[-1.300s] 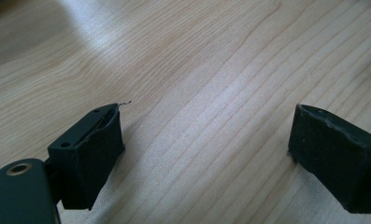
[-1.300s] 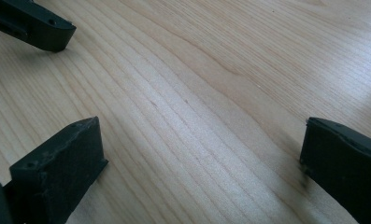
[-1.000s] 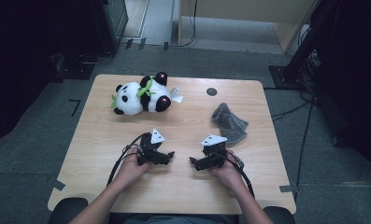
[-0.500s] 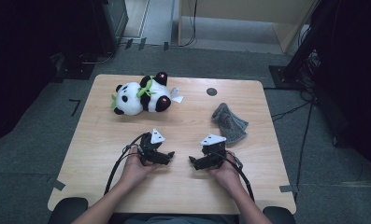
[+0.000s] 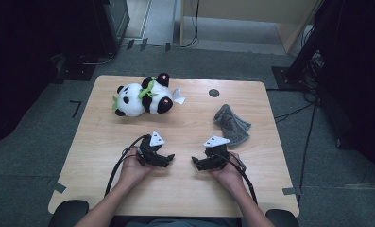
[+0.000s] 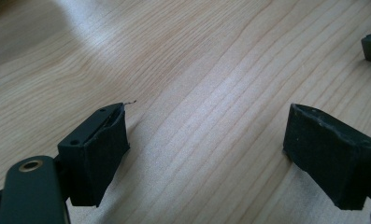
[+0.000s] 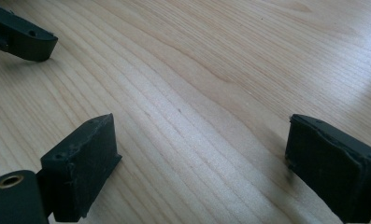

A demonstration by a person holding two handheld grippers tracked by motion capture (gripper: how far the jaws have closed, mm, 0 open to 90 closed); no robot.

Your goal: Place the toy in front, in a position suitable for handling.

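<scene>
A stuffed panda (image 5: 142, 98) is lying on its side at the far left of the wooden table (image 5: 185, 189), well apart from the left gripper (image 5: 168, 158) and right gripper (image 5: 195, 162), which are resting near the front edge with jaws apart and nothing between them, the left's having just been narrowing slightly. Work is apparently only beginning: the next move is calling for a forward reach toward the panda or the crumpled grey cloth (image 5: 231, 124).

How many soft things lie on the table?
2: a plush panda at the far left, and a crumpled grey cloth at the right, ahead of the right tongs.
</scene>
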